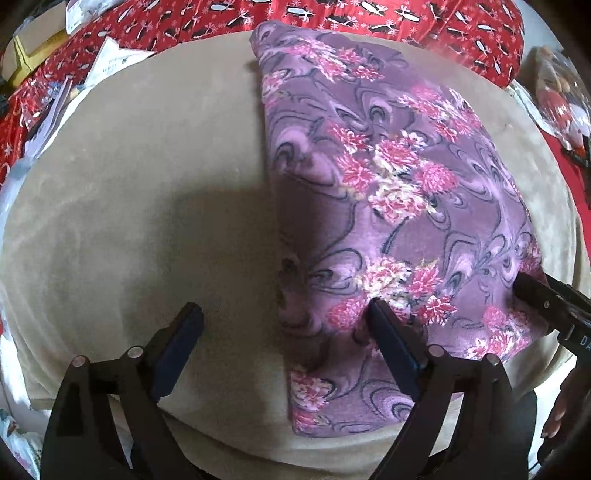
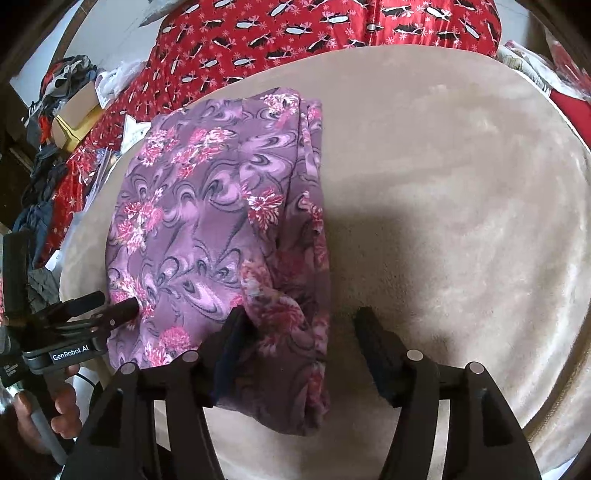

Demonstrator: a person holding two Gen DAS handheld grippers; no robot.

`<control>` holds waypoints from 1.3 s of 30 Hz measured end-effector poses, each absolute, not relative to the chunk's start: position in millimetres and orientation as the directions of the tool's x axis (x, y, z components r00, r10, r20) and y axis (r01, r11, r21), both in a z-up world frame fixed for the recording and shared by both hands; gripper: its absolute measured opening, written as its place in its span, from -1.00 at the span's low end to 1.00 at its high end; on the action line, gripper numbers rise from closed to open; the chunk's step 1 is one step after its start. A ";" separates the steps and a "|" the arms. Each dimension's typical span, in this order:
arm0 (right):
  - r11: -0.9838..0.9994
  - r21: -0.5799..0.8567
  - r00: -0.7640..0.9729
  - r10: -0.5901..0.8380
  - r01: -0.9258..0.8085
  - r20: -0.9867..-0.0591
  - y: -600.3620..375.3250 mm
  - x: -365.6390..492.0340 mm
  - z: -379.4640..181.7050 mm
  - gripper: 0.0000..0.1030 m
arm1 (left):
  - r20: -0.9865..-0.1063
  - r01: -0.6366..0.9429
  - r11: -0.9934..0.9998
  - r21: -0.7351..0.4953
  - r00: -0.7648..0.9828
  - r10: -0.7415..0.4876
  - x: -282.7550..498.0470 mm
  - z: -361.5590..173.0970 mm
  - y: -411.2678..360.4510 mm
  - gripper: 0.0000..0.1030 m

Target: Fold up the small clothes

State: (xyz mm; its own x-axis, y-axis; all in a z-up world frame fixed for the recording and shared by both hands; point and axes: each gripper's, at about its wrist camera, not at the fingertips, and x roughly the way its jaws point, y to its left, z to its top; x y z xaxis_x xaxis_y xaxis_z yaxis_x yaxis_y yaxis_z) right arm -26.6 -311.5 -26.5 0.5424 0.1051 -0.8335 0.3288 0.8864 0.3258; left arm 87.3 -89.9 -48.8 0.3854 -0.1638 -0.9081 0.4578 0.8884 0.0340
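Black fingers of the left tool (image 1: 286,325) fill the bottom of the left wrist view, spread wide and gripping nothing. One finger hangs over bare beige blanket (image 1: 147,155); the other sits above the near left part of the garment.

Largest in the scene, the beige blanket covers a surface, likely a bed, and serves as the folding area. Behind it lies a red patterned cloth (image 1: 388,14).

On the blanket rests a purple floral garment (image 1: 388,192), already folded into a long, narrow stack running away from the camera. Its left edge looks straight; its right side shows layered folds in the right wrist view (image 2: 221,221).

The right tool (image 2: 303,325) is also spread apart, holding nothing. Its left finger overlaps the near right corner of the garment; its right finger is over bare blanket. Both tools appear placed at the near end to start the next fold.
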 end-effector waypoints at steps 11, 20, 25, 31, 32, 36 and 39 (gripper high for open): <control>0.833 0.408 0.600 0.119 0.373 -0.791 -331.0 0.7 -5.7 0.23 | -0.879 0.452 0.884 -0.121 0.365 -0.307 128.9 -8.2 -78.8 0.76; 0.849 0.449 0.710 0.132 0.279 -0.691 -330.4 64.4 20.0 0.20 | -0.886 0.350 0.910 -0.220 0.318 -0.337 180.1 -9.4 -88.6 0.76; 0.866 0.352 0.605 0.074 0.355 -0.792 -342.5 93.2 -13.0 0.07 | -0.900 0.310 0.909 -0.278 0.246 -0.359 191.8 -38.6 -95.8 0.79; 0.886 0.391 0.683 0.123 0.252 -0.720 -347.0 86.9 -0.2 -0.78 | -0.887 0.308 0.908 -0.284 0.274 -0.371 193.9 -31.5 -95.8 0.79; 0.880 0.392 0.681 0.114 0.270 -0.723 -349.5 85.9 -4.2 -0.78 | -0.892 0.314 0.909 -0.275 0.269 -0.363 195.9 -33.8 -98.3 0.79; 0.873 0.366 0.630 0.091 0.321 -0.771 -350.0 89.5 -17.9 -0.67 | -0.895 0.316 0.907 -0.278 0.257 -0.364 196.1 -32.2 -97.3 0.79; 0.890 0.336 0.647 0.062 0.309 -0.760 -341.7 78.5 0.7 -0.58 | -0.887 0.339 0.902 -0.267 0.280 -0.368 182.7 -22.0 -86.8 0.79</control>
State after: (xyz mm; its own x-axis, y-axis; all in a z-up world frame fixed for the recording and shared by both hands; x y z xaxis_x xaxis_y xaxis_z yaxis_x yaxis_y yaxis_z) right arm 78.5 -341.7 0.7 0.6466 0.0622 -0.7603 0.3094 0.8896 0.3360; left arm 182.7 -86.8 -22.0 0.2802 -0.3680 -0.8866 0.3393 0.9019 -0.2672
